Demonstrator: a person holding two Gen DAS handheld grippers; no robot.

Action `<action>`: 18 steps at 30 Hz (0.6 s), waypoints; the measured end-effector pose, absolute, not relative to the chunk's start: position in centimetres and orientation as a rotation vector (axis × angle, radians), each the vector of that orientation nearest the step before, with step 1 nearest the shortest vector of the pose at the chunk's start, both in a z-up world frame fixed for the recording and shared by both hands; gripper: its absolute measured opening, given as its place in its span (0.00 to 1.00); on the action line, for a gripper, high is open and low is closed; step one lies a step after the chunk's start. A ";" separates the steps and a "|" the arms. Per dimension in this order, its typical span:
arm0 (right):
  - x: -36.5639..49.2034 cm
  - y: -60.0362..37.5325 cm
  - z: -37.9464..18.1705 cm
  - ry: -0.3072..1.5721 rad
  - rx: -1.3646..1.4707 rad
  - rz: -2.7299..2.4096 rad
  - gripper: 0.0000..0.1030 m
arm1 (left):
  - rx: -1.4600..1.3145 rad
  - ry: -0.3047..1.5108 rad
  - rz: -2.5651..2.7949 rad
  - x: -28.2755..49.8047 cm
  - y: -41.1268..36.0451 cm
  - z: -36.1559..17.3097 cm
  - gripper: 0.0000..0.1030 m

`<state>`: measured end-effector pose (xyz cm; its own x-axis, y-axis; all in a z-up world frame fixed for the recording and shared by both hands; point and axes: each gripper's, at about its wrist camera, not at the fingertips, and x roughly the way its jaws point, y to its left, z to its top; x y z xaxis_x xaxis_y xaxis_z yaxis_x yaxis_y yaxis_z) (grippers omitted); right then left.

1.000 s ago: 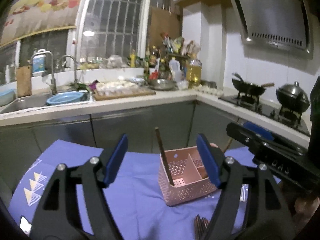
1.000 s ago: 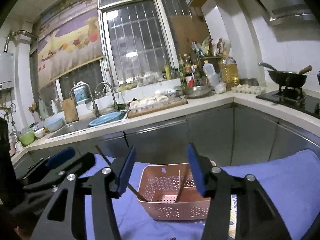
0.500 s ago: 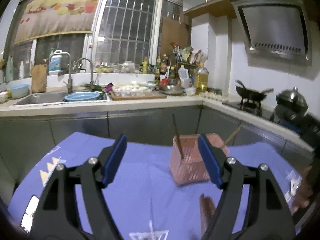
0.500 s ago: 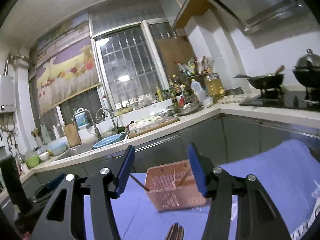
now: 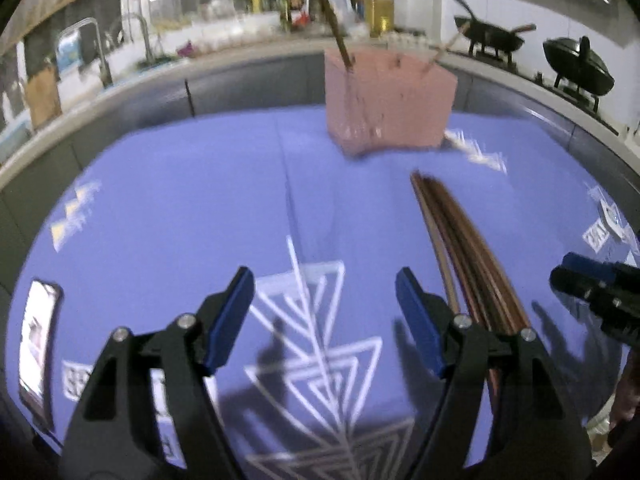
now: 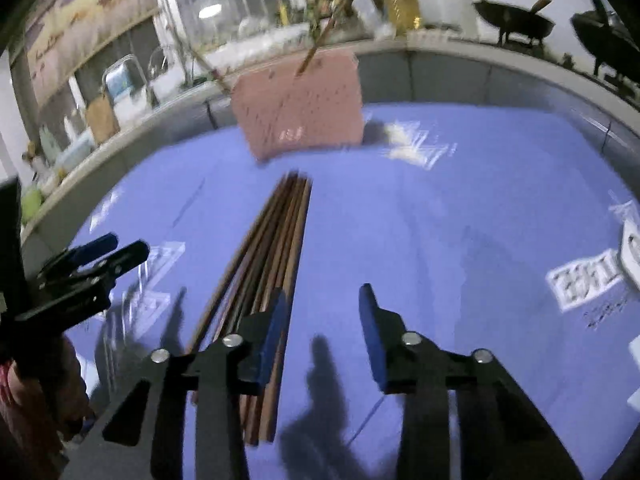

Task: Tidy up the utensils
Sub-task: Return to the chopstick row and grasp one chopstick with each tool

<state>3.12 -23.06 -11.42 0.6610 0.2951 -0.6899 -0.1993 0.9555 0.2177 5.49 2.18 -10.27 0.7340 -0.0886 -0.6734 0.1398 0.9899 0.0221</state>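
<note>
A pink perforated basket (image 5: 388, 100) stands at the far side of the blue cloth (image 5: 180, 208), with chopsticks (image 5: 338, 36) leaning in it; it also shows in the right wrist view (image 6: 298, 110). A bundle of several brown chopsticks (image 5: 468, 252) lies flat on the cloth, also seen in the right wrist view (image 6: 266, 256). My left gripper (image 5: 324, 320) is open and empty, low over the cloth, left of the bundle. My right gripper (image 6: 322, 328) is open and empty, its left finger over the bundle's near end.
A phone (image 5: 38, 344) lies at the cloth's left edge. White papers (image 6: 632, 244) lie at the right edge. Behind runs a kitchen counter with a sink (image 5: 100, 60), bottles (image 5: 380, 12), a wok (image 5: 494, 40) and a pot (image 5: 578, 66).
Both grippers have pulled back from the basket and tilted down toward the cloth. The chopstick bundle has come fully into view. Both stay open.
</note>
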 end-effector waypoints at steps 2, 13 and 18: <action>3.0 -22.5 -11.6 0.820 0.118 0.295 0.32 | 0.053 0.774 -0.136 5.5 2.2 -11.1 0.68; 2.6 -20.7 -12.8 0.858 -0.006 0.302 0.31 | 0.048 0.783 -0.148 5.1 1.9 -10.8 0.68; 2.5 -22.0 -12.4 0.855 0.019 0.262 0.31 | 0.012 0.809 -0.188 5.7 1.6 -10.5 0.68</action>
